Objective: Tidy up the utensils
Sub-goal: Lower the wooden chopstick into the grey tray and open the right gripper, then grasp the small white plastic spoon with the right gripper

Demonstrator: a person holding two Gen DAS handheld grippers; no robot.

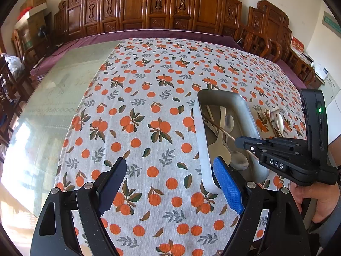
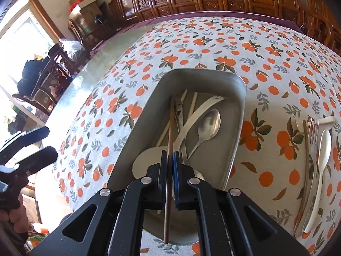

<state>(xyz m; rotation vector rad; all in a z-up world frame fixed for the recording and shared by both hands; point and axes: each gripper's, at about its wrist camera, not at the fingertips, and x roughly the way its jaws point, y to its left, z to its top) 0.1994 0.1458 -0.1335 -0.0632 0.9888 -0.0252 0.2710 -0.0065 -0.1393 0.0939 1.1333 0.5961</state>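
Right gripper (image 2: 169, 166): clamped on thin brown wooden chopstick (image 2: 170, 125) over the rectangular metal tray (image 2: 238, 115).
Left gripper (image 1: 170, 183): spread wide, holding nothing, near-left of tray.

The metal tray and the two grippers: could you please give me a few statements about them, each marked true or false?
1. The right gripper is shut on a brown chopstick. True.
2. The left gripper holds a spoon. False: it is open and holds nothing.
3. The metal tray is empty. False: it holds utensils, among them a metal spoon.
4. A fork lies on the tablecloth outside the tray. True.
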